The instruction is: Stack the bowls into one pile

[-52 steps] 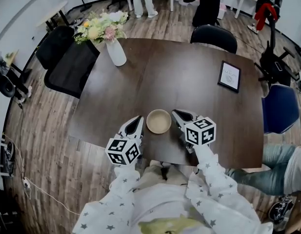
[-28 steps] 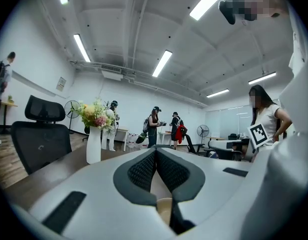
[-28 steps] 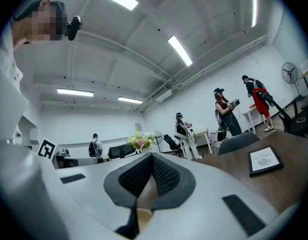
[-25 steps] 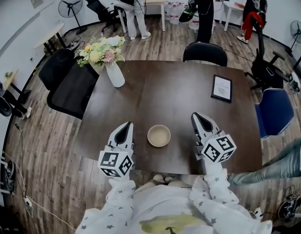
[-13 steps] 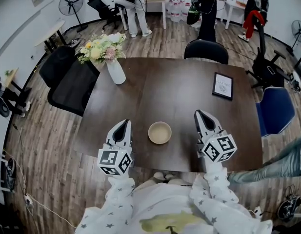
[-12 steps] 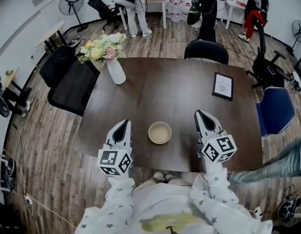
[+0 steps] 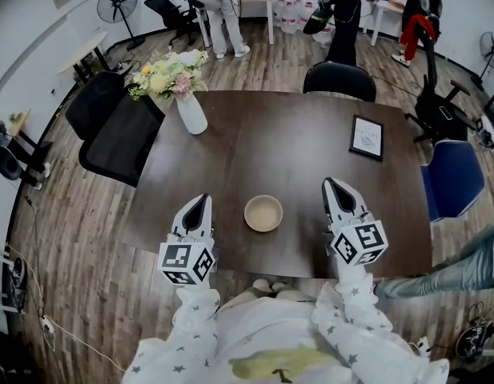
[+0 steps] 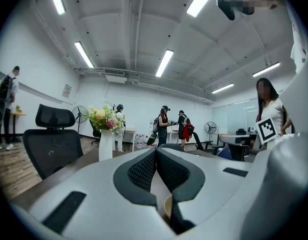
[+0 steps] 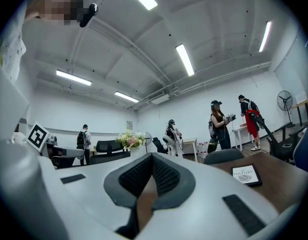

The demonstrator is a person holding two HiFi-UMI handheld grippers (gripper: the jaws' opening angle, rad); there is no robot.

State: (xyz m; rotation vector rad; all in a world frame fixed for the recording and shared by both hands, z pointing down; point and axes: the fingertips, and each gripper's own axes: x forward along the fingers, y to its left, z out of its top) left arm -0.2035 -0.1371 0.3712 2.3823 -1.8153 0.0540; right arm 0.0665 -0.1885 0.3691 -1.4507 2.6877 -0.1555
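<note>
1. The bowls sit as one pile on the table, near its front edge.
2. The left gripper and right gripper flank the pile, both closed and empty.
3. Stacking looks finished; the next move only needs to keep clear of the pile.

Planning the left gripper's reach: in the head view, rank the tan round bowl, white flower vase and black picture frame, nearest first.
1. Tan round bowl, just right of the left gripper.
2. White flower vase, far left.
3. Black picture frame, far right.
</note>
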